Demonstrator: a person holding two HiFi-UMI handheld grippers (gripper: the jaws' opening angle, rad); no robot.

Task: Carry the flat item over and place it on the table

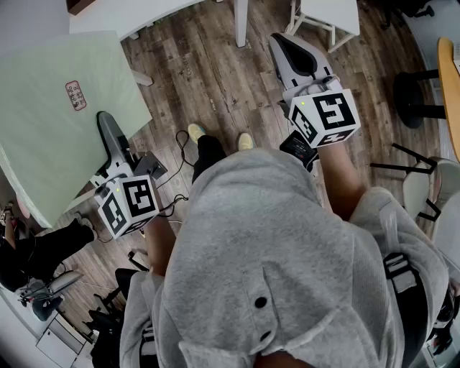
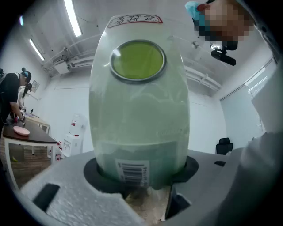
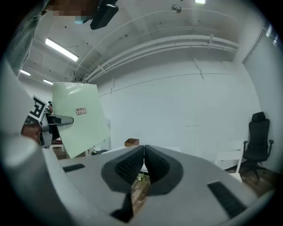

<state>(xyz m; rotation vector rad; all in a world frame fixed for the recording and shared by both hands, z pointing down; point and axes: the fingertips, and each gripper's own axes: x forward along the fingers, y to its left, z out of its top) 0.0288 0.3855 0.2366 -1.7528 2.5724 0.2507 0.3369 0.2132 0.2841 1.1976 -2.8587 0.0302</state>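
Brown wooden plank floor [image 1: 215,79], with a person's pale yellow shoes [image 1: 195,132] standing on it near a white table [image 1: 122,16]. A dark brown table [image 2: 42,137] bears a pink plate [image 2: 21,131].

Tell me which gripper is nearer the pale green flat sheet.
Left. The left gripper is clamped on an edge of the pale green flat sheet; the right gripper, shut and empty, is well off to its right.

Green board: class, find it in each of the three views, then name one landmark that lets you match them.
Head view: the board lies large at the upper left.
Left gripper view: centre, upright, filling most of the picture.
Right gripper view: left side, small and tilted.
Shared landmark: the small red label on the board, near the top edge in the left gripper view and mid-board in the right gripper view.
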